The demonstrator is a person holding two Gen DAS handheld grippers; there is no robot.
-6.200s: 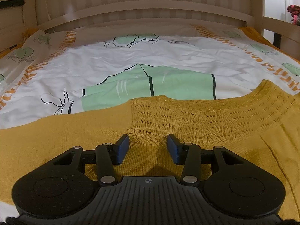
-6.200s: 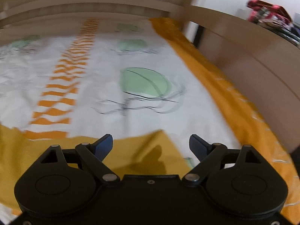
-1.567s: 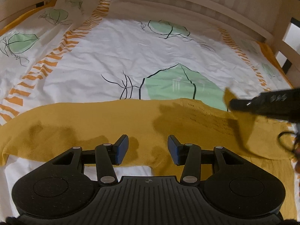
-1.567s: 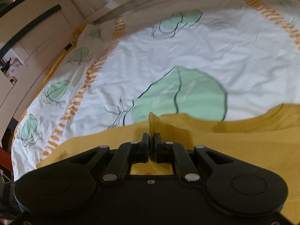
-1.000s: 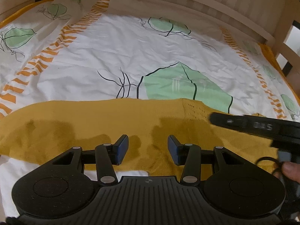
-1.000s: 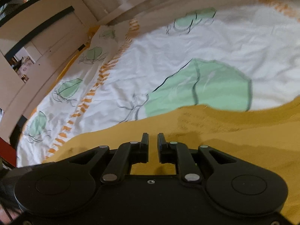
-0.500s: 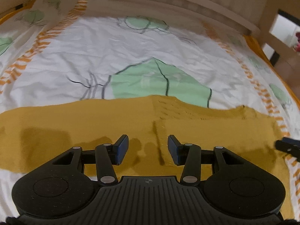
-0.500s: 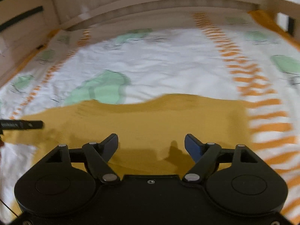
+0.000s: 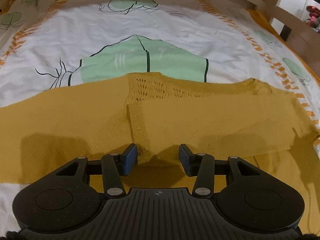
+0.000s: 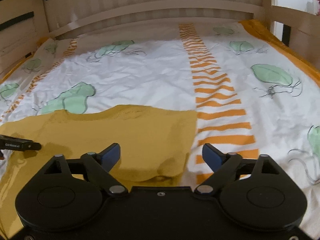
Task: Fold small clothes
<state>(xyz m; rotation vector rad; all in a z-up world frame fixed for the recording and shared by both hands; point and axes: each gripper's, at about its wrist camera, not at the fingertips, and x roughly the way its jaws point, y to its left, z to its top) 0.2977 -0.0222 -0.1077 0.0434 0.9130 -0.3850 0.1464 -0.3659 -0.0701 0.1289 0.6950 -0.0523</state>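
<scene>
A mustard-yellow knitted sweater (image 9: 200,120) lies flat on the bed, with one sleeve folded across its body. The sleeve's sparkly cuff (image 9: 141,150) ends just beside my left gripper's left finger. My left gripper (image 9: 158,158) hovers low over the sweater, open, with nothing pinched. In the right wrist view the sweater (image 10: 120,132) shows its straight folded right edge. My right gripper (image 10: 161,156) is above that edge, its jaws opening wide with nothing held. A black fingertip (image 10: 30,145) of the left gripper shows at the far left.
The bedcover (image 10: 160,76) is white with green leaf prints and orange striped bands (image 10: 208,76). A wooden headboard (image 10: 160,6) closes the far end, and wooden side rails (image 9: 296,38) run along the right.
My right gripper let go of the sleeve cuff, swung right to the sweater's folded edge and opened wide. My left gripper moved right and lower, close to the laid-down cuff.
</scene>
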